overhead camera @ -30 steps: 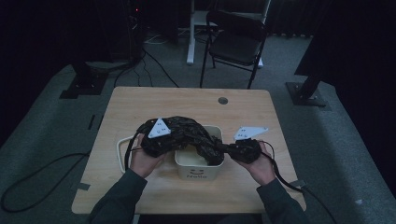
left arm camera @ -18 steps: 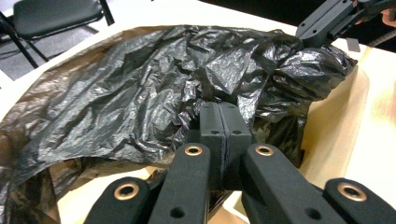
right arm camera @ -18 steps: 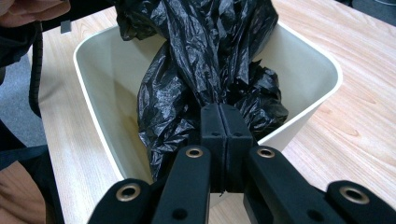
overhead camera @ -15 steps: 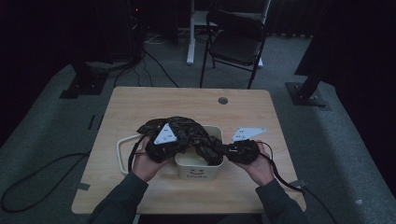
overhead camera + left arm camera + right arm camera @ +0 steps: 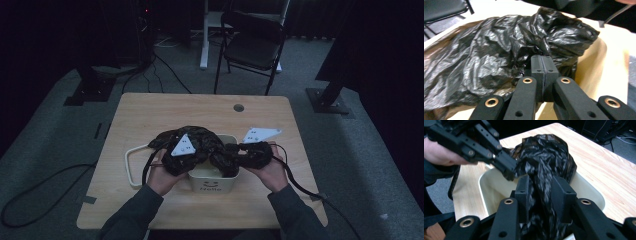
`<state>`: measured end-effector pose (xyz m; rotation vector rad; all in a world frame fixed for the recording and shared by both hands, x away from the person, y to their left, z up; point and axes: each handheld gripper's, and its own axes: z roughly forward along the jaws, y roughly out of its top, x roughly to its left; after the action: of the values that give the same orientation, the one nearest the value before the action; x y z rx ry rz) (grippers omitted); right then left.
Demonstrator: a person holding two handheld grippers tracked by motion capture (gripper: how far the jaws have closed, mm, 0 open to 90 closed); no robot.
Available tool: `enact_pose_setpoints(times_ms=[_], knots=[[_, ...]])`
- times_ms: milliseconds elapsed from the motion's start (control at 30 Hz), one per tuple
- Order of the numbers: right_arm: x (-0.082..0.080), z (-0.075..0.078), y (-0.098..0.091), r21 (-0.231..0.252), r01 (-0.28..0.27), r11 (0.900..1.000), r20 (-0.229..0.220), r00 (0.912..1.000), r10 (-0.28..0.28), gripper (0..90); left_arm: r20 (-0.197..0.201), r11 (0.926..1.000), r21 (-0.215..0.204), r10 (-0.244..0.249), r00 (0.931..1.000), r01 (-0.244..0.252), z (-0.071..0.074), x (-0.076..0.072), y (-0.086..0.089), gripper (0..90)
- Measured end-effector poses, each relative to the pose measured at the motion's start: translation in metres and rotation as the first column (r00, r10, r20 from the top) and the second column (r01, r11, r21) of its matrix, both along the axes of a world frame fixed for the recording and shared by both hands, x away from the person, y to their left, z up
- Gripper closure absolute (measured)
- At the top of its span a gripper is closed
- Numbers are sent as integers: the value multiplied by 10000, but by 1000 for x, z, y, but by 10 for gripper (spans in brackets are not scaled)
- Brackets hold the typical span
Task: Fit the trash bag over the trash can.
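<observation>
Plastic, black and crumpled: the bin bag point(image 5: 200, 142) sits bunched over the cream tub point(image 5: 212, 181), spilling past its far and left rim onto the wooden table point(image 5: 150, 110). Your left gripper point(image 5: 544, 65) has its jaws pressed together on a fold of the bag, just above the tub's left side. Your right gripper point(image 5: 539, 188) stands at the tub's right side with a twisted strand of the bag between its jaws; they stand apart around the bunch, and the strand fills the gap

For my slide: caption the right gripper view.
Both grippers pinch a black plastic bag over a cream bin.
</observation>
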<state>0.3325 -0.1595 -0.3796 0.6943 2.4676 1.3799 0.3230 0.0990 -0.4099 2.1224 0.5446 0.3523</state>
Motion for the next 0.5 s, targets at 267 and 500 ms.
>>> enact_pose_setpoints(times_ms=[267, 500], knots=[[11, 2, 19, -19, -164, 9999, -58, 9998, 164, 749, -48, 9992, 74, -381, 9993, 381, -5, -6, -8, 900], [5, -3, 20, -640, -298, 9975, -211, 9994, 285, 900, -134, 9991, -107, -419, 9990, 418, -6, -11, 0, 866]])
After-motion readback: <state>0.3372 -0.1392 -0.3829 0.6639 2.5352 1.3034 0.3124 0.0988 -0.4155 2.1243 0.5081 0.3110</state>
